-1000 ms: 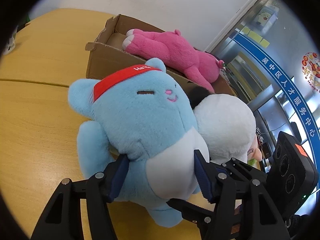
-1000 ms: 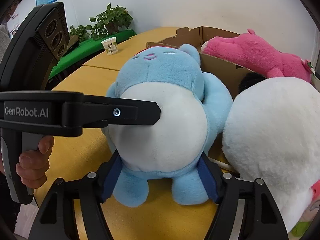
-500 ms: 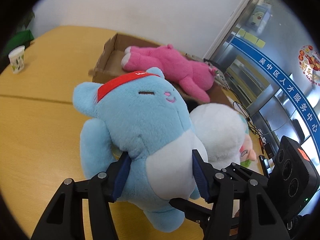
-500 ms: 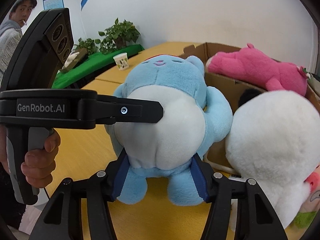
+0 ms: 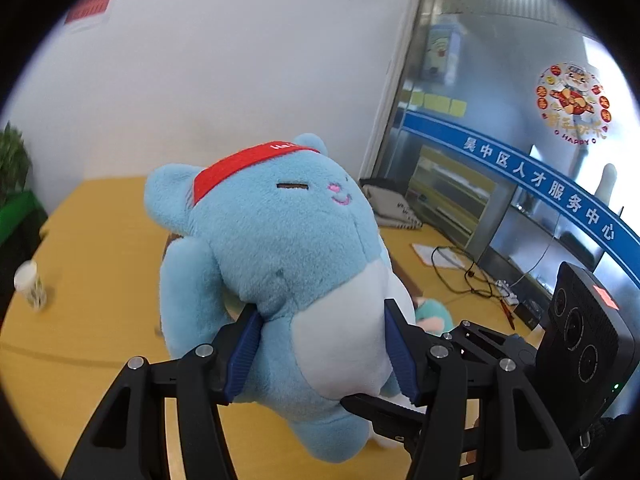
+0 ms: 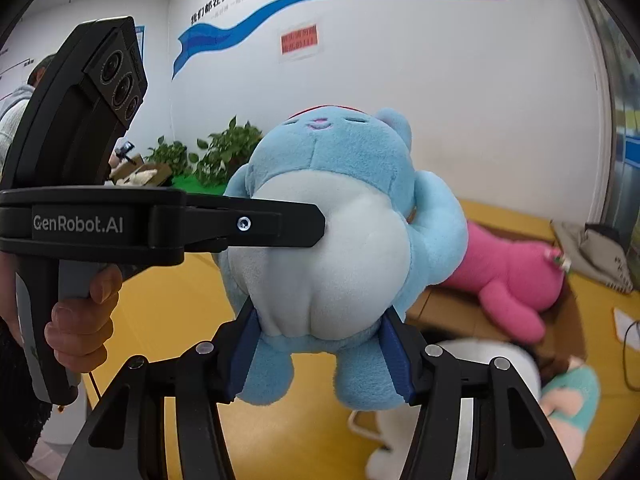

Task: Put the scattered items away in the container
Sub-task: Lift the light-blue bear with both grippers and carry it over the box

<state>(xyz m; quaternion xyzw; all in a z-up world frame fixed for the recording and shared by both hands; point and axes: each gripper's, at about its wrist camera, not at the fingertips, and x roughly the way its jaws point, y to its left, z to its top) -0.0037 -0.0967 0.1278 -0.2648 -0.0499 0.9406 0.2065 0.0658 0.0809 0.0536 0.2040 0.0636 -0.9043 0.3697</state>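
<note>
Both tongs grip the blue plush (image 5: 288, 264) at once. In the left wrist view the left tongs (image 5: 320, 348) clamp its waist at frame centre, blue pads sunk into the fur. In the right wrist view the right tongs (image 6: 320, 350) squeeze its lower belly, while the left tongs' arm enters from the left and presses its white tummy. The plush hangs clear above the yellow desk (image 6: 304, 420). At the right of that view, lower down, a pink plush (image 6: 508, 268) lies in the cardboard box (image 6: 444, 304). A white plush (image 6: 480, 364) sits below the box.
</note>
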